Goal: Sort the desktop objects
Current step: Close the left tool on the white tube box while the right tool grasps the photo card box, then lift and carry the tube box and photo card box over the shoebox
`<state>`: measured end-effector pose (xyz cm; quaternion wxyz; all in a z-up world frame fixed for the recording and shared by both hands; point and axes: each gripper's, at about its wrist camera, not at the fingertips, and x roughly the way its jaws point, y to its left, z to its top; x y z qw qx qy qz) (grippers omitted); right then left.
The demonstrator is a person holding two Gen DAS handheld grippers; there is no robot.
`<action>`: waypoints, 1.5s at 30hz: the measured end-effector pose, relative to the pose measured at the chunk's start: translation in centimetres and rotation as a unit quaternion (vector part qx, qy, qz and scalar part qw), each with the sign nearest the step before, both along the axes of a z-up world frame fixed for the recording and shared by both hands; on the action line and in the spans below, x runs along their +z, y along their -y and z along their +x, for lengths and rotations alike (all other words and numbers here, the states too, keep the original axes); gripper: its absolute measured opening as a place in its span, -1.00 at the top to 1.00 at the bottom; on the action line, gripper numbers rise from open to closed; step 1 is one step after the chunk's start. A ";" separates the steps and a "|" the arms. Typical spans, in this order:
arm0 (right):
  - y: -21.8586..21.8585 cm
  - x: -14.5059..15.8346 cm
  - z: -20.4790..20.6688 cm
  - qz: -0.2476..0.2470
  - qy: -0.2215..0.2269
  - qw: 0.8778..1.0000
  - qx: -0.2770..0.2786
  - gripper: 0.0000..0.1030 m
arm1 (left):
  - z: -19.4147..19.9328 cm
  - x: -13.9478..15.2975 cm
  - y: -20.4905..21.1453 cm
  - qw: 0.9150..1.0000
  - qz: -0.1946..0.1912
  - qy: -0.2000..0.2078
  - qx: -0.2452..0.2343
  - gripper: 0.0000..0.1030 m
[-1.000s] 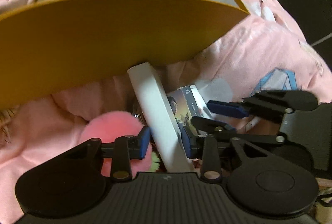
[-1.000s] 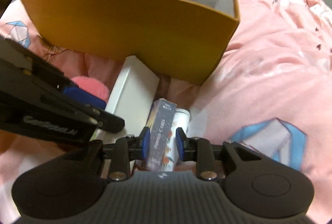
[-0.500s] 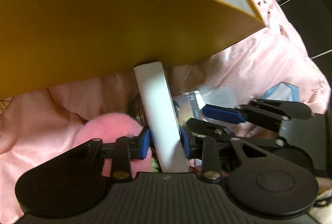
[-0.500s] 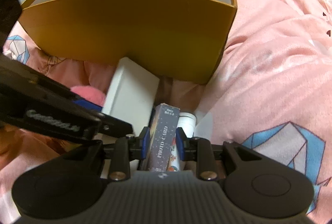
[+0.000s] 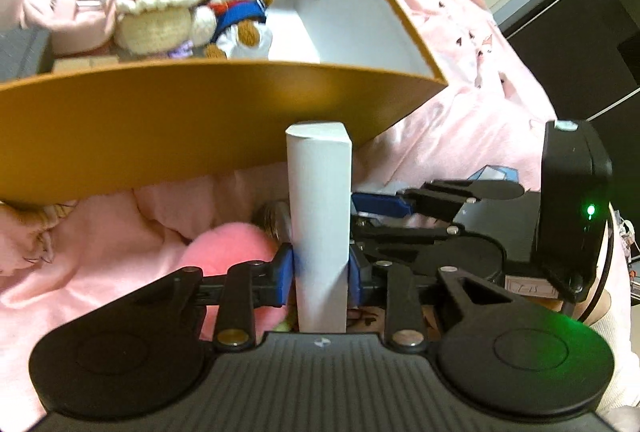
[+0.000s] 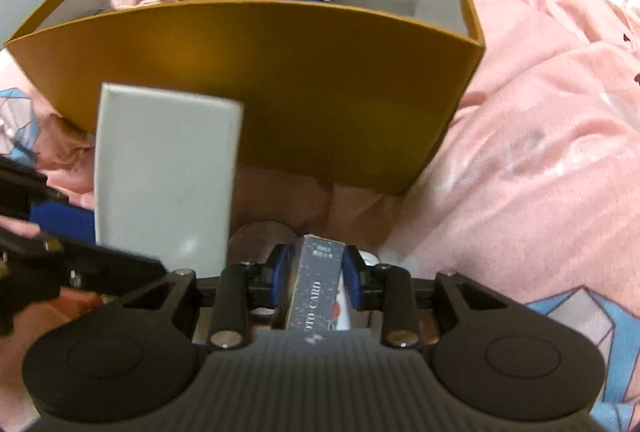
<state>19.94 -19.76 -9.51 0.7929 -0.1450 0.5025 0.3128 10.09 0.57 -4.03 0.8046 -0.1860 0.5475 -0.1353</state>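
My left gripper (image 5: 320,272) is shut on a white flat box (image 5: 320,200) and holds it upright in front of the orange storage box (image 5: 200,116). The white box also shows in the right wrist view (image 6: 164,176), at the left. My right gripper (image 6: 316,272) is shut on a dark photo card box (image 6: 316,284), low in front of the orange box (image 6: 280,72). The orange box holds a crocheted doll (image 5: 164,4), a plush dog (image 5: 240,20) and a pink pouch (image 5: 76,8).
A pink fluffy ball (image 5: 228,248) lies on the pink bedding (image 6: 540,152) under the left gripper. A round metal item (image 6: 264,232) lies in front of the right gripper. The right gripper body (image 5: 480,232) is close at the left gripper's right.
Both grippers have risen with their boxes. The white box now stands upright and higher against the orange box wall. The inside of the orange box has come into view.
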 end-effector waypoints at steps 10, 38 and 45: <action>0.7 -2.0 0.2 0.018 -0.090 0.995 -0.046 0.43 | -0.9 1.0 -0.9 0.999 -0.013 0.025 0.019 0.39; 3.1 18.3 -2.0 0.166 0.164 0.971 -0.049 0.52 | 3.9 12.2 -4.2 0.984 -0.045 0.163 0.051 0.39; 1.3 18.0 1.4 0.125 0.196 0.969 -0.085 0.52 | 9.7 9.8 -4.6 0.992 -0.031 0.120 0.038 0.39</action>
